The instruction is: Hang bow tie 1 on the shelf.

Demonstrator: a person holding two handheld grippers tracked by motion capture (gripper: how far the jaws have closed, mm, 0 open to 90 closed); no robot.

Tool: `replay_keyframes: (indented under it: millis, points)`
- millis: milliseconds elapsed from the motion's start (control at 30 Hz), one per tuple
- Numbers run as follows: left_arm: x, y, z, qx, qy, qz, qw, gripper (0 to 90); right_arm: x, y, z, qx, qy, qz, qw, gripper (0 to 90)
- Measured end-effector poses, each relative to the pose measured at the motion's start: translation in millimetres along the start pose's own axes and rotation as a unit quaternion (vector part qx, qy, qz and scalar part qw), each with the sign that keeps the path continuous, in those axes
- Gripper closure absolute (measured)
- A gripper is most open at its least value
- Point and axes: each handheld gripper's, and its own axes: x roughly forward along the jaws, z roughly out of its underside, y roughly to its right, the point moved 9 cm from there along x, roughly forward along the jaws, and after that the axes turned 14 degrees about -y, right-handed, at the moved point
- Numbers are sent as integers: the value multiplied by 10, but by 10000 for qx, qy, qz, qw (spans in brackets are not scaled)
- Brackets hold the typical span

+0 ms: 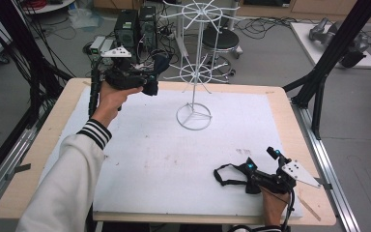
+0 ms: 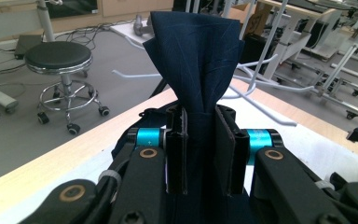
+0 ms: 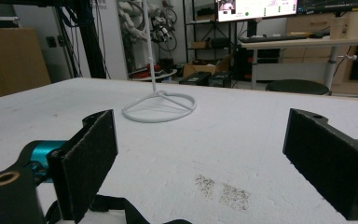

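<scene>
Above the table's far left corner, the left gripper clenches a bunched dark blue cloth that rises past its tips beside the white wire rack, while the right gripper rests wide open near the front edge.

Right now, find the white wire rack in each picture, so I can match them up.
High view: the white wire rack stands upper middle, ring base on the white mat.
Left gripper view: its arms cross behind the dark blue cloth, right of centre.
Right gripper view: pole and ring base stand left of centre.
Shared landmark: the black round stool.
</scene>
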Motion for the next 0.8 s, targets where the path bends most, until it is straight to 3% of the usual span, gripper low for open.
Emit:
replay_keyframes:
  millis: [433, 800]
  points:
    - [177, 133, -140, 128, -55, 51, 9999, 754, -1, 10, -4, 67, 19, -38, 10000, 93]
    - [311, 243, -143, 198, -176, 120, 9996, 754, -3, 10, -4, 79, 13, -58, 10000, 93]
